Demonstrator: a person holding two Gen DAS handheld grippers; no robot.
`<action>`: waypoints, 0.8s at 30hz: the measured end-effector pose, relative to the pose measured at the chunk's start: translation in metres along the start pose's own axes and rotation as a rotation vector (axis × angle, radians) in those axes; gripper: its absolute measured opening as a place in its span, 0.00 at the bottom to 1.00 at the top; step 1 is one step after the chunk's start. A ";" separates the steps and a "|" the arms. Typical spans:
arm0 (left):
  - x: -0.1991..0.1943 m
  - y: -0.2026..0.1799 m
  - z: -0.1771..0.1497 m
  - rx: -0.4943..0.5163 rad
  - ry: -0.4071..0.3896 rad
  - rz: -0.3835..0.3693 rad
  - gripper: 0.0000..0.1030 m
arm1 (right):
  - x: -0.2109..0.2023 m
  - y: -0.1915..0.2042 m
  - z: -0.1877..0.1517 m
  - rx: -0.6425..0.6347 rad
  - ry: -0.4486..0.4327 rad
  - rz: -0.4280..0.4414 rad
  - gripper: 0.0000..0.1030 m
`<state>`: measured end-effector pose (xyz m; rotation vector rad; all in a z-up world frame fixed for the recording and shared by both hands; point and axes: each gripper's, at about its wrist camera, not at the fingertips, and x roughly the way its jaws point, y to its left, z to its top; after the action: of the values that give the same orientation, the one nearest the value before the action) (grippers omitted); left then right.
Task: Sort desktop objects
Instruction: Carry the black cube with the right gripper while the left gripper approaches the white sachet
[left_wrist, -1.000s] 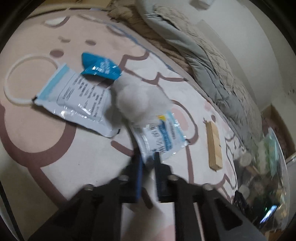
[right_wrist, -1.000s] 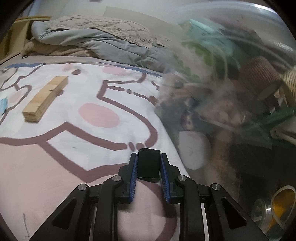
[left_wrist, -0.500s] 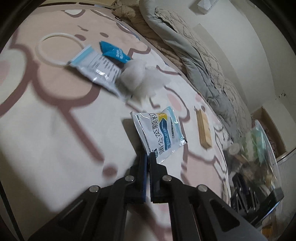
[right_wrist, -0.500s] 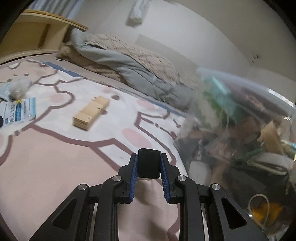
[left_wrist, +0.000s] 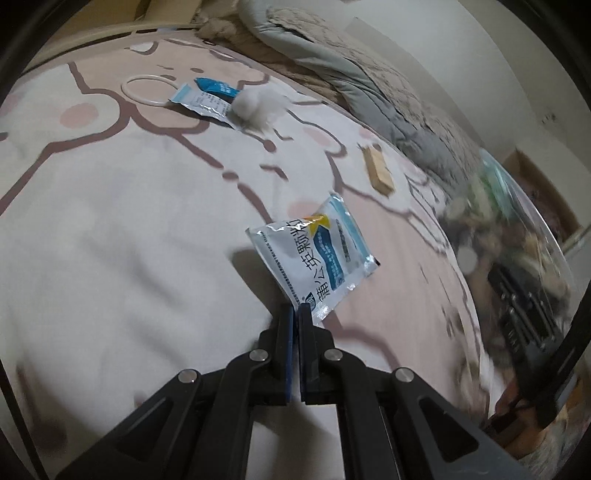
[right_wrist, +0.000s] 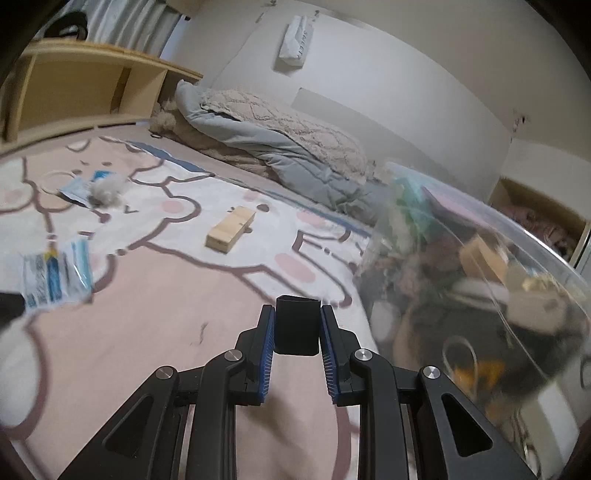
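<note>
My left gripper (left_wrist: 296, 314) is shut on the corner of a white and blue medicine sachet (left_wrist: 314, 254) and holds it above the patterned bed sheet (left_wrist: 110, 229). The sachet also shows blurred in the right wrist view (right_wrist: 55, 280). My right gripper (right_wrist: 297, 325) is shut on a small black box (right_wrist: 297, 325) and holds it above the sheet beside a clear plastic bin (right_wrist: 480, 280) full of mixed items. The bin also shows at the right of the left wrist view (left_wrist: 517, 266).
On the sheet lie a wooden block (left_wrist: 377, 173), also in the right wrist view (right_wrist: 229, 234), a white cotton tuft (left_wrist: 256, 105), another white sachet (left_wrist: 203, 103), a small blue packet (left_wrist: 216, 86) and a white ring (left_wrist: 146, 90). A grey quilt (right_wrist: 280, 147) is bunched at the far edge.
My left gripper has closed on the sachet, lifted it off the sheet and drawn back from the tuft toward the bin. My right gripper has risen with the black box in it.
</note>
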<state>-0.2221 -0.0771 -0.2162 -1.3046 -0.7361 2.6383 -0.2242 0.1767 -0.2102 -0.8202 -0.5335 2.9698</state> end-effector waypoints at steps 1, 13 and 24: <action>-0.004 -0.002 -0.006 0.009 0.005 -0.009 0.03 | -0.008 -0.005 -0.003 0.032 0.010 0.029 0.24; -0.043 -0.050 -0.069 0.192 0.030 -0.109 0.03 | -0.054 -0.025 -0.054 0.459 0.190 0.571 0.24; -0.054 -0.060 -0.082 0.296 -0.081 0.057 0.16 | -0.054 -0.023 -0.077 0.594 0.311 0.715 0.24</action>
<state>-0.1320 -0.0099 -0.1917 -1.1587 -0.3028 2.7255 -0.1407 0.2172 -0.2378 -1.5777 0.7770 3.1222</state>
